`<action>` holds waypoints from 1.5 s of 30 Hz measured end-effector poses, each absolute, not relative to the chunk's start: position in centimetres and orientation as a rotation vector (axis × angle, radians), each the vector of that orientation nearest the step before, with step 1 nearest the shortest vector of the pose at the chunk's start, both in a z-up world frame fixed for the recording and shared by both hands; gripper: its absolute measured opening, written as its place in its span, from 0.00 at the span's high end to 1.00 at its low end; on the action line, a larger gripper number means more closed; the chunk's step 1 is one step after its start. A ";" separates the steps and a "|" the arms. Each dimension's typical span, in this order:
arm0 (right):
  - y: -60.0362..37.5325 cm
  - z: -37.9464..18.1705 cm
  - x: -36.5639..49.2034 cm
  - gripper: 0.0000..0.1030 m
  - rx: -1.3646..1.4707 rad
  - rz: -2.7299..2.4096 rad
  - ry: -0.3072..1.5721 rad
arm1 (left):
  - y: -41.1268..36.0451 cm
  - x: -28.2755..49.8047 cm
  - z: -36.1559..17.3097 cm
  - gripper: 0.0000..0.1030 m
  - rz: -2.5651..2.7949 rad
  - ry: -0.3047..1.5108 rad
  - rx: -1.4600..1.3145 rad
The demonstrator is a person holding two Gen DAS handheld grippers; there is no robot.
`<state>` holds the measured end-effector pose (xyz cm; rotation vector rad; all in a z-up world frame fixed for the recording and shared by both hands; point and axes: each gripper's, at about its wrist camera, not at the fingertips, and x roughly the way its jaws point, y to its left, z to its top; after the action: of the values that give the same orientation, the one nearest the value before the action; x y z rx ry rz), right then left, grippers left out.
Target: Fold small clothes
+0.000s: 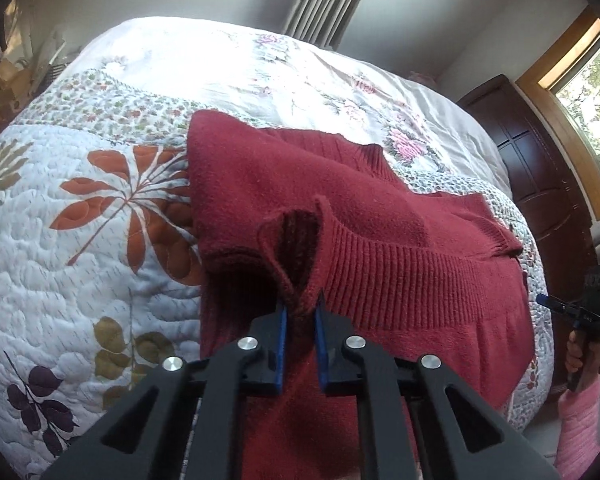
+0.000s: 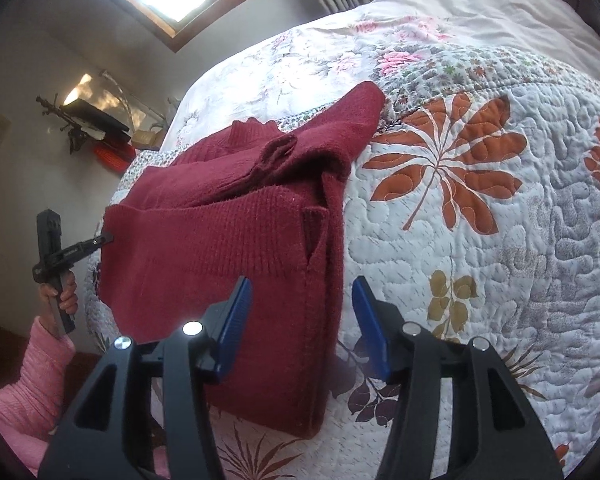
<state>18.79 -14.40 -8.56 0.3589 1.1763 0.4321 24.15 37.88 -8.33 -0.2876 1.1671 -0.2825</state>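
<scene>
A dark red knit sweater (image 1: 380,208) lies partly folded on the quilted bed (image 1: 80,260), its ribbed hem turned toward me. My left gripper (image 1: 301,305) is shut on a pinch of the hem beside a side slit. The right wrist view shows the left gripper (image 2: 107,237) at the far left corner of the sweater (image 2: 220,248). My right gripper (image 2: 302,298) hovers open over the sweater's near right edge, with nothing between its blue pads (image 2: 236,312). In the left wrist view the right gripper (image 1: 542,300) shows small at the right edge.
The leaf-patterned quilt (image 2: 480,240) stretches wide to the right of the sweater. A dark wooden cabinet (image 1: 540,152) and a window (image 1: 592,92) stand beyond the bed's far side. A wall shelf (image 2: 96,120) holds small items. A pink sleeve (image 2: 32,380) is at the bed's edge.
</scene>
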 end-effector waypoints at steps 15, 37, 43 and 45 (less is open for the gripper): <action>-10.8 -11.0 21.4 0.51 0.233 0.496 1.251 | 37.9 25.1 -10.7 0.83 -0.234 1.227 -0.296; -12.4 -4.2 20.4 0.92 0.284 0.570 1.021 | 38.1 24.7 -5.5 0.89 -0.274 1.064 -0.367; -13.0 -1.4 23.1 0.92 0.290 0.559 0.954 | 37.4 27.6 -2.1 0.89 -0.294 0.975 -0.371; -13.1 -0.4 24.9 0.92 0.278 0.538 0.941 | 37.1 29.2 -1.4 0.89 -0.284 0.961 -0.354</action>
<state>24.90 -13.05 -0.45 0.2778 0.9406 0.5380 29.19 37.14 -1.38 -0.3541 0.9606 -0.2840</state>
